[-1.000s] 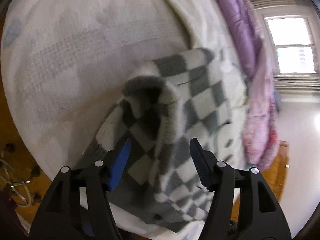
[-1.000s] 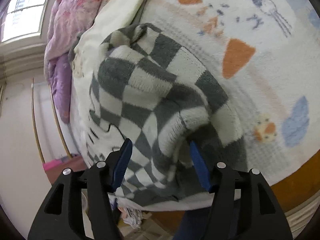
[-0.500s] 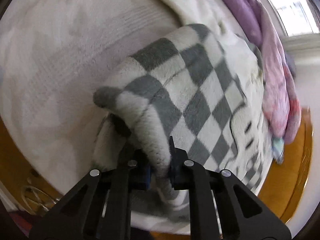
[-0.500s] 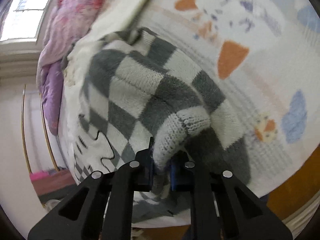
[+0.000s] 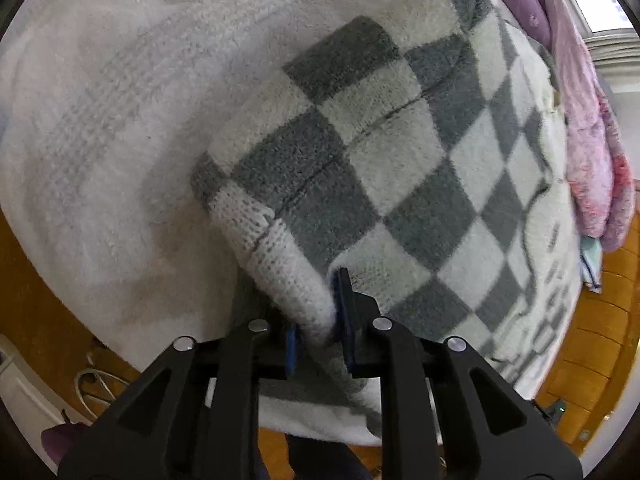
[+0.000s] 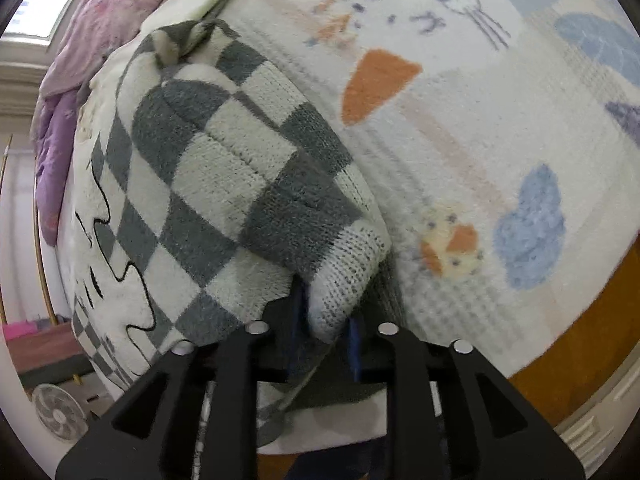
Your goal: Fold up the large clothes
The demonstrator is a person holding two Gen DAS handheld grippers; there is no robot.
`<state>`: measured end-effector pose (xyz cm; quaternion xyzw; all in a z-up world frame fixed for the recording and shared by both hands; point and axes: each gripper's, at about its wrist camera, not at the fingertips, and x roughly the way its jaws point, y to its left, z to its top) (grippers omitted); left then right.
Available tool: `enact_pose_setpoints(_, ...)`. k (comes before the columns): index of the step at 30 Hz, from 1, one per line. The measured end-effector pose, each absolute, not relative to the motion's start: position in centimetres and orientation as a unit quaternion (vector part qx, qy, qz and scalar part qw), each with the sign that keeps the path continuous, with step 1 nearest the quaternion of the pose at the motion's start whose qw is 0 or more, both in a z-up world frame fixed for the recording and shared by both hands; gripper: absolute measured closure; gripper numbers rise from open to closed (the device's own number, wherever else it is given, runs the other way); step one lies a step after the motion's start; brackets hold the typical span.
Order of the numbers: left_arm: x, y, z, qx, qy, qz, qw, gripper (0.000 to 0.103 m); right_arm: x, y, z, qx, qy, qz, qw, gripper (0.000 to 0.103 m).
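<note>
A grey-and-white checkered fleece sweater [image 5: 384, 152] lies on a bed. My left gripper [image 5: 318, 332] is shut on its ribbed white hem edge, with the fabric pinched between the blue pads. In the right wrist view the same sweater [image 6: 224, 168] spreads away toward the left, with a black-outlined cartoon print. My right gripper [image 6: 326, 334] is shut on another ribbed hem corner. Both held corners are lifted and drape back over the garment.
A white blanket [image 5: 120, 100] covers the bed; in the right wrist view it shows orange and blue cartoon shapes [image 6: 460, 100]. A pink-purple quilt [image 5: 588, 128] is bunched at the far side. The wooden bed frame [image 6: 580, 340] edges the bed. A fan [image 6: 60, 412] stands on the floor.
Both grippers were open around sweater folds a second ago. They closed on the hem and have since lifted and carried it forward over the garment.
</note>
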<state>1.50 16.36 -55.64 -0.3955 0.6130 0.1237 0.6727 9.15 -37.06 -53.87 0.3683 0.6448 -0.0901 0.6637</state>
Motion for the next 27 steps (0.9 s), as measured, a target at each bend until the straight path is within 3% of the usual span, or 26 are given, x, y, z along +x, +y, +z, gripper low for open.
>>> enact_pose_setpoints(1,1.2,16.6,-55.2,-0.404,0.614,0.117,0.668,0.078,9.3,-37.2,-52.9,0.36,0.651,-0.091,0.663,0.074)
enact_pose_setpoints(2,0.6,16.9,-54.7,-0.414,0.616,0.107,0.662,0.06,9.4,-37.1,-52.1,0.347,0.656,-0.093,0.664,0.074)
enact_pose_setpoints(3,0.1,17.2,-53.8,-0.416,0.615,0.098,0.662,0.054,9.3,-37.1,-51.1,0.326,0.663,-0.097,0.666,0.074)
enact_pose_setpoints(7,-1.0,18.1,-50.1,-0.376,0.607,0.104,0.693,0.052,11.2,-35.9,-46.9,0.234,0.663,-0.066,0.708,0.077)
enact_pose_setpoints(9,-0.5,18.6,-48.2,-0.349,0.59,0.114,0.719,0.052,13.6,-34.4,-45.9,0.203,0.651,-0.03,0.73,0.09)
enact_pose_setpoints(15,5.7,18.8,-46.5,-0.295,0.558,0.112,0.768,0.052,21.5,-31.0,-45.7,0.15,0.603,0.046,0.782,0.099)
enact_pose_setpoints(18,9.8,18.2,-47.2,-0.275,0.55,0.11,0.781,0.052,25.3,-29.6,-48.2,0.089,0.627,0.03,0.773,0.101)
enact_pose_setpoints(21,12.6,17.3,-50.4,-0.234,0.58,0.124,0.77,0.043,26.8,-31.0,-52.4,0.049,0.649,0.0,0.759,0.103)
enact_pose_setpoints(24,13.3,17.6,-54.5,-0.25,0.614,0.136,0.736,0.044,27.5,-32.4,-54.9,0.061,0.656,-0.001,0.752,0.103)
enact_pose_setpoints(27,13.2,17.6,-55.0,-0.258,0.605,0.152,0.738,0.043,28.1,-32.2,-55.1,0.055,0.666,-0.003,0.744,0.103)
